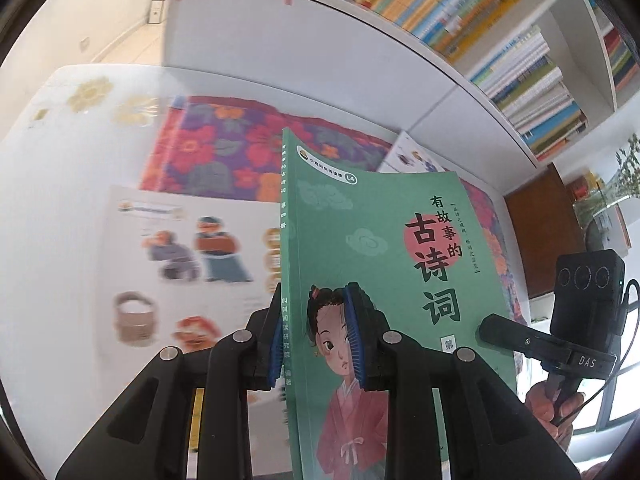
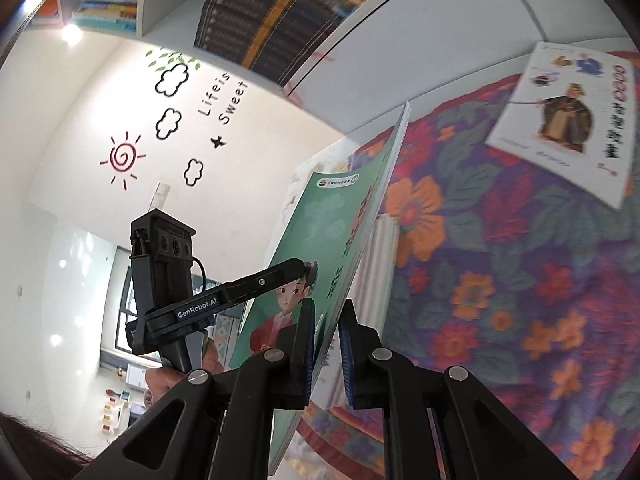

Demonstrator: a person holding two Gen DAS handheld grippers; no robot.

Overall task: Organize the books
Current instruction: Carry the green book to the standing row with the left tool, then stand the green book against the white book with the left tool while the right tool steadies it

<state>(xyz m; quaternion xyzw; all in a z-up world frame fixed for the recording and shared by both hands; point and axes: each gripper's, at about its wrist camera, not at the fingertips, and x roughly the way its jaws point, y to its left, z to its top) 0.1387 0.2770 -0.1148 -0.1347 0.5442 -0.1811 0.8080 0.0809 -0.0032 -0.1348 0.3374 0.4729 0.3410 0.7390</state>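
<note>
A green paperback (image 1: 380,240) with a girl in a red robe on its cover is held up in the air, standing on edge above the table. My left gripper (image 1: 314,292) is shut on its spine side, blue pads pressing both faces. In the right wrist view the same green book (image 2: 332,216) is seen edge-on, and my right gripper (image 2: 328,304) is shut on its lower edge. Each gripper also shows in the other's view: the right one (image 1: 486,326) at the cover's right edge, the left one (image 2: 300,266) against the cover.
A floral cloth (image 1: 224,148) covers part of the white table (image 1: 52,200). One white picture book (image 1: 180,260) lies at the left and another (image 2: 568,120) lies on the cloth. White shelves packed with books (image 1: 520,80) stand behind the table.
</note>
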